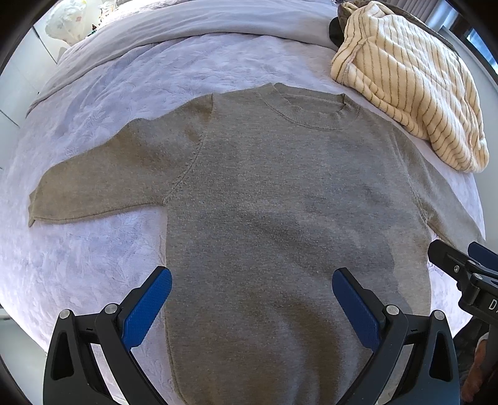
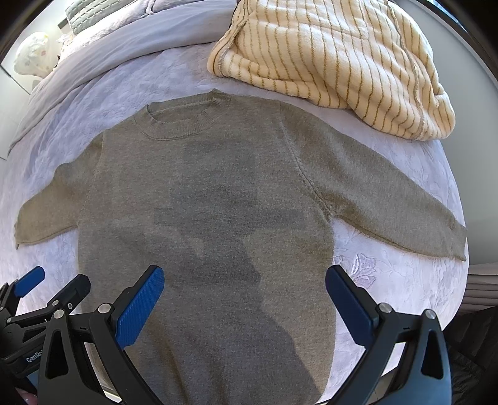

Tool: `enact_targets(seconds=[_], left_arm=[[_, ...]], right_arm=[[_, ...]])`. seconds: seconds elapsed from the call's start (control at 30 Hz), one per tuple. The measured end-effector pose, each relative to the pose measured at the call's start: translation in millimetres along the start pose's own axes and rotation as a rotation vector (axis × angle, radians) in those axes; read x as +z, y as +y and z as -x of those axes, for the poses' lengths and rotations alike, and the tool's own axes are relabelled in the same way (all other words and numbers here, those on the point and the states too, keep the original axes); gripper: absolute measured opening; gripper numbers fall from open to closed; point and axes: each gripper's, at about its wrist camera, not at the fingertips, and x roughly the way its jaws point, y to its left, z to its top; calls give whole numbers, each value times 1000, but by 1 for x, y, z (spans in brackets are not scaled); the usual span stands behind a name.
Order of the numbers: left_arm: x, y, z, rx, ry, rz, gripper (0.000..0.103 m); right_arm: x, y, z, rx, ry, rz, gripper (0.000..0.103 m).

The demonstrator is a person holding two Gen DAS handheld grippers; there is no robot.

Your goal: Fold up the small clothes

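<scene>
A small grey-brown knit sweater point(image 1: 280, 193) point(image 2: 211, 199) lies flat, front up, on a pale lilac bedspread point(image 1: 93, 264), collar at the far side and both sleeves spread outward. My left gripper point(image 1: 252, 299) hovers open above the sweater's lower body, its blue pads point(image 1: 146, 308) wide apart with nothing between them. My right gripper point(image 2: 244, 296) is likewise open over the lower right part of the body. Each gripper shows at the edge of the other's view, as the right gripper point(image 1: 467, 274) and the left gripper point(image 2: 31, 293). The sweater's hem is hidden below the frames.
A cream garment with thin brown stripes point(image 1: 411, 81) point(image 2: 336, 59) lies bunched at the far right, just beyond the sweater's shoulder. A folded grey duvet point(image 1: 174, 28) runs along the back of the bed. The bedspread point(image 2: 404, 280) drops off at right.
</scene>
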Motion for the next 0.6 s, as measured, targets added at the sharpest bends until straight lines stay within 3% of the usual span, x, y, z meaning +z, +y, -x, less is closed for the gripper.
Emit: enact_targets(seconds=[0.6], left_arm=[[-4, 2, -2, -57, 20, 11, 103]], right_arm=[[0, 2, -1, 7, -1, -3, 103]])
